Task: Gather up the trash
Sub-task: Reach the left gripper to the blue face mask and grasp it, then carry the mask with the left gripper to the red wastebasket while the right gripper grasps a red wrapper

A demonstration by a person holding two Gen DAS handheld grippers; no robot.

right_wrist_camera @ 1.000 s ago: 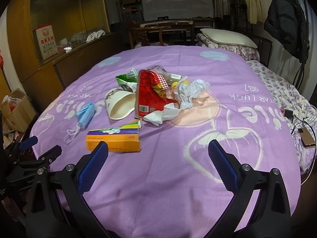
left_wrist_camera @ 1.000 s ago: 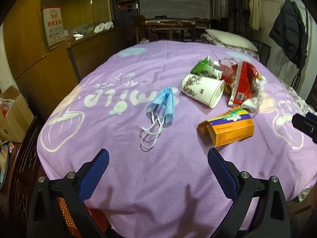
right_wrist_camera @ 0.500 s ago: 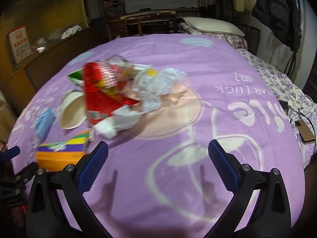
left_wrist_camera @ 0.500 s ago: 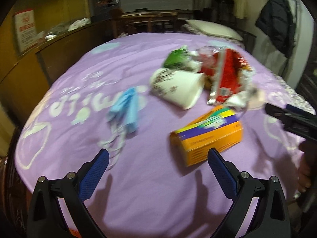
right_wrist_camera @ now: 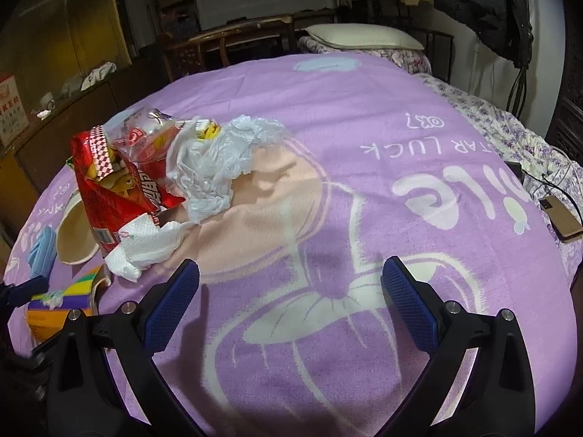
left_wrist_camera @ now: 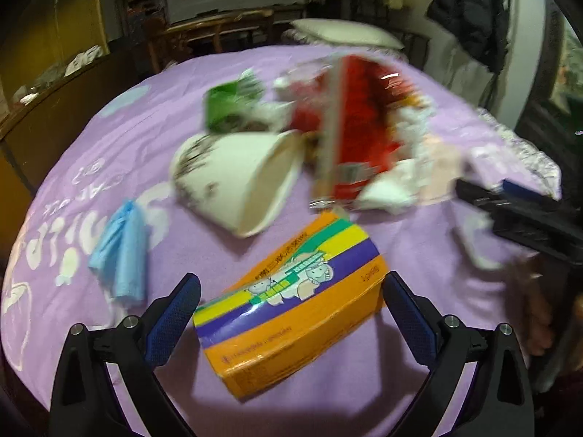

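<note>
Trash lies in a heap on a purple printed cloth (right_wrist_camera: 364, 153). An orange, yellow and purple carton (left_wrist_camera: 291, 309) lies between the fingers of my open left gripper (left_wrist_camera: 289, 313), untouched by the pads. Beyond it are a white paper cup (left_wrist_camera: 240, 178) on its side, a red snack bag (left_wrist_camera: 357, 131), a green wrapper (left_wrist_camera: 226, 105) and a blue face mask (left_wrist_camera: 122, 251). My right gripper (right_wrist_camera: 289, 302) is open over bare cloth, right of the red snack bag (right_wrist_camera: 109, 189), a crumpled clear bag (right_wrist_camera: 218, 160) and a white tissue (right_wrist_camera: 142, 247).
A phone (right_wrist_camera: 559, 218) with cables lies at the cloth's right edge. A pillow (right_wrist_camera: 364, 36) and wooden chairs stand behind the table, a dark jacket (right_wrist_camera: 481, 11) hangs at the right, a wooden cabinet (right_wrist_camera: 54, 36) lines the left. The right gripper shows as a dark bar (left_wrist_camera: 521, 215).
My left gripper has moved forward and right until the carton sits between its fingers. My right gripper has advanced over the cloth, so the trash heap has slid to its left.
</note>
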